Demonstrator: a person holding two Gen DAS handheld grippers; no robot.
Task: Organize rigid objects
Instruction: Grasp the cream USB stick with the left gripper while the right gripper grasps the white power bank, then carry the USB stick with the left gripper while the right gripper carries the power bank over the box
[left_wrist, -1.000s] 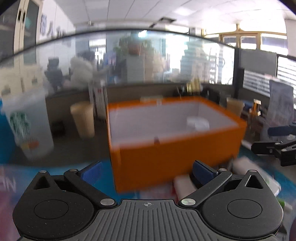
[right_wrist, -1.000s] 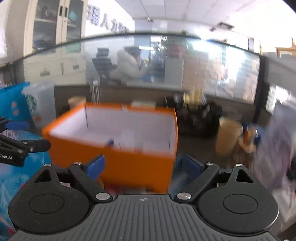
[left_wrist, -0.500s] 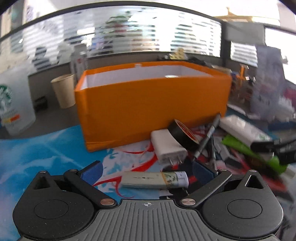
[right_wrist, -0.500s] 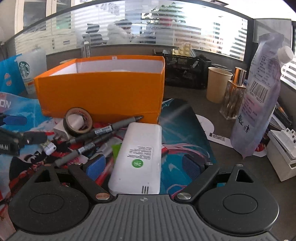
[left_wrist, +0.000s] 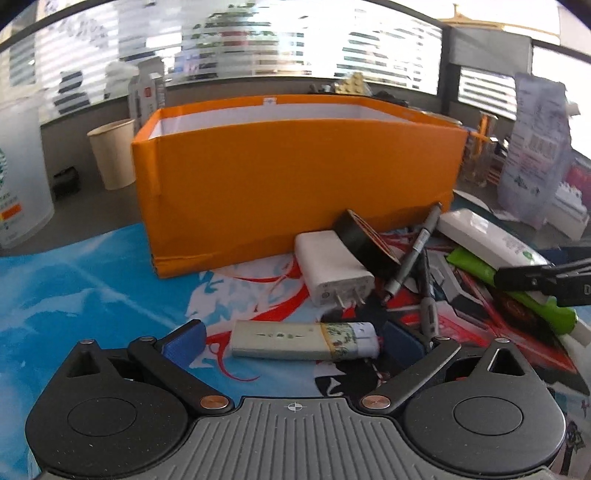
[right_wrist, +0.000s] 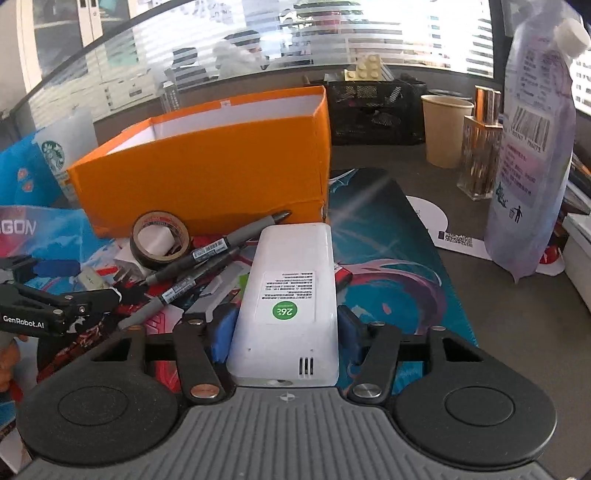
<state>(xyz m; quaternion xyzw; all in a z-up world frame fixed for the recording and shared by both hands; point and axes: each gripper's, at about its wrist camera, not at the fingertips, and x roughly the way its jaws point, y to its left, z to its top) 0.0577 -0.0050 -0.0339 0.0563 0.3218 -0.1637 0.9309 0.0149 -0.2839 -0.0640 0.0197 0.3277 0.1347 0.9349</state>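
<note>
You are working at an office worktop (right_wrist: 498, 332) covered by a printed mat (left_wrist: 74, 288), with slatted glass partitions behind and an open orange box (left_wrist: 295, 177) standing at the far side of the mat. Loose items lie in a heap in front of the box: a white charger (left_wrist: 334, 269), a roll of dark tape (left_wrist: 364, 243), grey pens (right_wrist: 218, 247), and a green item (left_wrist: 517, 291).

Your right tongs (right_wrist: 284, 332) are closed on the white remote (right_wrist: 291, 288), blue pads pressing both long sides near its near end; the remote lies lengthwise along the tongs and appears to rest on the clutter. Your left tongs (left_wrist: 291, 339) are spread open, straddling the small lighter (left_wrist: 306, 339) that lies crosswise on the mat between the pads.

For the remote, lift straight up before moving forward, so its far end clears the pens it lies against. It is held near one end, so it may droop; carry it level and keep the squeeze firm. Bring it over the box's rim, lower it inside, then release.

For the lighter, its length runs across the gap, so turn your wrist to pinch the narrow sides, or close gently on its ends.
</note>
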